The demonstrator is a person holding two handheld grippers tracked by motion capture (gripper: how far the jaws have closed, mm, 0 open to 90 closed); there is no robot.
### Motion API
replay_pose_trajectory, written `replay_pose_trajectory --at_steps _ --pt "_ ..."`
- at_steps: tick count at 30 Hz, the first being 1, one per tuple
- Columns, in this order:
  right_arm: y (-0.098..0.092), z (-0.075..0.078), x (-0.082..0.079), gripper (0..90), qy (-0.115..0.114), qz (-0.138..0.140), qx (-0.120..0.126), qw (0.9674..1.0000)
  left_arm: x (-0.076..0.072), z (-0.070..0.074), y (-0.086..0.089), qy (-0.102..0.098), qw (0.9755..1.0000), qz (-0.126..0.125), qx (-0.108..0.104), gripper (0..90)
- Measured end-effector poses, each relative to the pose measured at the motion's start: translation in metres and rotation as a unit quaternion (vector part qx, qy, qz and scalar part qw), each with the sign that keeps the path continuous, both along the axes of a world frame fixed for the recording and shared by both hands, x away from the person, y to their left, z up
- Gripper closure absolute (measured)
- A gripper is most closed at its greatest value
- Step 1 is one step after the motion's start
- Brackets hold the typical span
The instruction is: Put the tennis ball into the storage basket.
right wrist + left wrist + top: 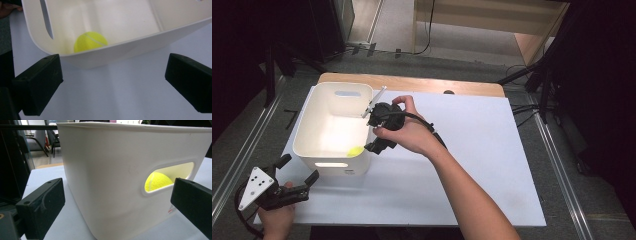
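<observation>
One tennis ball (90, 41) lies inside the white bin (307, 125), in its near corner, bright yellow with a pale seam, felt-covered and round. The right hand-held gripper (374, 134), jaws spread wide and empty, hangs just beside the bin's rim; a careless swing could knock the light bin across the worktop (472, 150). The left hand-held gripper (299, 170), also released, waits near the bin's handle slot.
</observation>
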State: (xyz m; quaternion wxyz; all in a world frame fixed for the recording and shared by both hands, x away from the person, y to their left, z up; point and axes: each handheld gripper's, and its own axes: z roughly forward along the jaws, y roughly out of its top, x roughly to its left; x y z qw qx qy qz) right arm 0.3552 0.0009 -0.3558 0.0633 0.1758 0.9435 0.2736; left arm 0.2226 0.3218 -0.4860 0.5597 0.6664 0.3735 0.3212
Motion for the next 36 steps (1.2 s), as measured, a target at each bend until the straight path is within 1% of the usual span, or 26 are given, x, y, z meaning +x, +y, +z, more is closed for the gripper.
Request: replay_pose_trajectory --at_steps 3,4,6,8,9,12,14,15,17,18,19,21,24,26,29,30,32,36 --pt "-0.007 -0.002 -0.001 0.2 0.002 -0.002 0.001 1.0 0.0 0.0 0.0 0.001 1.0 0.001 0.002 0.0" --pt "-0.01 -0.003 -0.001 0.2 0.0 -0.001 0.004 1.0 0.0 0.0 0.0 0.002 1.0 0.001 0.003 0.0" --pt "-0.014 -0.005 -0.002 0.2 -0.001 -0.007 0.005 1.0 0.0 0.0 0.0 0.001 1.0 0.001 0.004 0.0" --pt "-0.019 -0.008 -0.003 0.2 0.0 -0.01 0.007 0.9999 0.0 0.0 0.0 0.0 1.0 0.001 0.001 0.0" --pt "-0.021 -0.009 -0.004 0.1 0.0 -0.015 0.006 0.9999 0.0 0.0 0.0 0.0 1.0 0.0 0.001 0.0" --pt "-0.029 -0.013 -0.006 0.0 -0.004 -0.02 0.009 0.9997 0.0 0.0 0.0 0.002 1.0 0.0 0.005 0.0" --pt "-0.035 -0.014 -0.007 0.0 0.001 -0.028 0.008 0.9996 0.0 0.0 0.0 0.001 1.0 0.0 0.004 0.0" --pt "-0.039 -0.015 -0.007 0.0 -0.001 -0.03 0.008 0.9995 0.0 0.0 0.0 0.0 1.0 -0.001 0.001 0.0" --pt "-0.046 -0.017 -0.007 0.0 -0.008 -0.03 0.011 0.9995 0.0 0.0 0.0 0.001 1.0 0.0 0.001 0.0" --pt "-0.049 -0.018 -0.008 0.0 -0.006 -0.033 0.013 0.9994 0.0 0.0 0.0 0.001 1.0 0.0 0.001 0.0" --pt "-0.053 -0.019 -0.009 0.0 -0.004 -0.039 0.014 0.9991 0.0 0.0 0.0 0.001 1.0 0.0 0.001 0.0" --pt "-0.061 -0.021 -0.01 0.0 -0.008 -0.043 0.018 0.9989 0.0 0.0 0.0 0.001 1.0 0.0 0.002 0.0" --pt "-0.07 -0.024 -0.013 0.0 -0.008 -0.053 0.018 0.9984 0.0 0.0 0.0 0.001 1.0 0.0 0.001 0.0" --pt "-0.077 -0.026 -0.014 0.0 -0.012 -0.054 0.024 0.9982 0.0 0.0 0.0 0.001 1.0 -0.001 0.004 0.0" --pt "-0.087 -0.029 -0.016 0.0 -0.013 -0.066 0.028 0.9973 0.0 0.0 0.0 0.002 1.0 0.0 0.006 0.0" --pt "-0.09 -0.03 -0.016 0.0 -0.015 -0.065 0.032 0.9973 0.0 0.0 -0.001 0.001 1.0 -0.001 0.005 0.0" --pt "-0.095 -0.032 -0.018 0.0 -0.014 -0.075 0.033 0.9965 0.0 0.0 -0.001 0.001 1.0 -0.001 0.006 0.0" --pt "-0.106 -0.037 -0.022 0.0 -0.015 -0.084 0.036 0.9957 0.0 0.0 -0.001 0.002 1.0 0.0 0.006 0.0"
